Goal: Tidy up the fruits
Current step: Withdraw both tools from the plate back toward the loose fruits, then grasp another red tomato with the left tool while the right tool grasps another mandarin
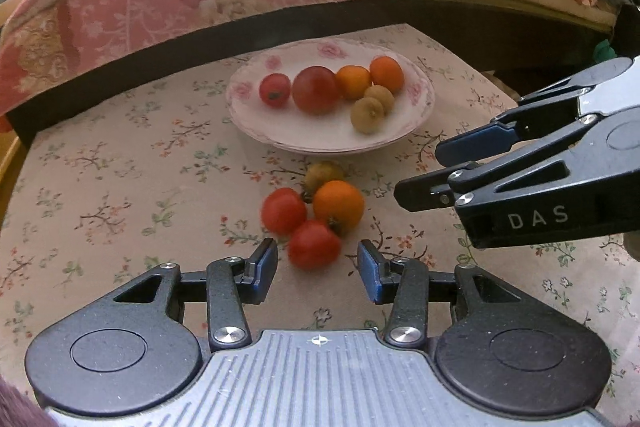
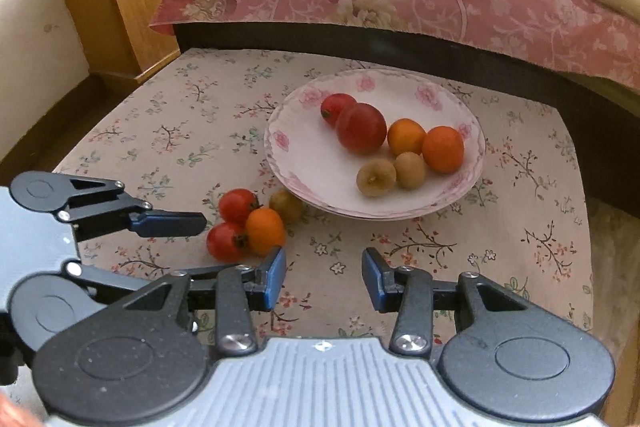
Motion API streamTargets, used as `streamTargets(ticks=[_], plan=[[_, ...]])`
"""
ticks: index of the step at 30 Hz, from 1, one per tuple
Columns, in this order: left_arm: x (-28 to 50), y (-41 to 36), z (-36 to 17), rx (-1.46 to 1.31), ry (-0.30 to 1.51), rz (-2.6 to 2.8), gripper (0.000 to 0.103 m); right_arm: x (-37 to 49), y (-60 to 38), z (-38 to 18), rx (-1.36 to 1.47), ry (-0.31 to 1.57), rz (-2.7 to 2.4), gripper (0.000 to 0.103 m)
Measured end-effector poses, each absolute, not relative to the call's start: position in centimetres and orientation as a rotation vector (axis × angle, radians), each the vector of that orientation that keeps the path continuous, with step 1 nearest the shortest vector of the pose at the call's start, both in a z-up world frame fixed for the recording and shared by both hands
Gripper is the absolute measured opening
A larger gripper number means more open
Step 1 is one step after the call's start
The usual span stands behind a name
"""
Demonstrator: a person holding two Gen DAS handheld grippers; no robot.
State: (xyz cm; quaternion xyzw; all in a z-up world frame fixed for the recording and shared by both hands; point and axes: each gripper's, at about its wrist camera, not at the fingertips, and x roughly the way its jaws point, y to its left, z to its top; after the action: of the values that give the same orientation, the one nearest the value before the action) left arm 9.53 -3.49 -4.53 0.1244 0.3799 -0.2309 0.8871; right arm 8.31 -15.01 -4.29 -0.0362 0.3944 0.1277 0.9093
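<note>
Your left gripper [image 1: 318, 269] sits at the bottom centre of the left wrist view with its fingers spread wide and nothing between them, and the nearest red tomato [image 1: 314, 244] lies just ahead of the tips, almost square on the gap, so that is the fruit the coming move seems to turn on. It is round, with no long axis to line up. Behind it, packed close together toward mid-frame, are a second red tomato [image 1: 283, 210], an orange fruit [image 1: 338, 204] and a greenish one [image 1: 323, 174]; you risk nudging them if you close askew. The plate [image 1: 256, 119] lies farther up the frame, beyond the cluster, already carrying six fruits. Your right gripper [image 2: 324, 279] is also spread and empty; in its own view the loose cluster sits off to the lower left, outside its left finger, so your left gripper looks the nearer and better aligned.
</note>
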Motion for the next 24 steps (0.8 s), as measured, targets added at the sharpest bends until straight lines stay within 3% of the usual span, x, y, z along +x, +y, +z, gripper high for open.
streamTargets(ticks=[9, 14, 24], plan=[[10.1, -4.1, -5.5, 0.254, 0.773, -0.478, 0.049, 8.8, -14.7, -4.5, -0.063, 0.819, 0.291, 0.043], [9.7, -3.8, -5.3, 0.266, 0.773, -0.487, 0.039, 8.8, -14.2, -4.8, -0.066, 0.822, 0.314, 0.043], [8.9, -3.3, -5.3, 0.295, 0.769, -0.505, 0.037, 9.5, -13.0, -5.2, -0.025, 0.818, 0.384, 0.043]])
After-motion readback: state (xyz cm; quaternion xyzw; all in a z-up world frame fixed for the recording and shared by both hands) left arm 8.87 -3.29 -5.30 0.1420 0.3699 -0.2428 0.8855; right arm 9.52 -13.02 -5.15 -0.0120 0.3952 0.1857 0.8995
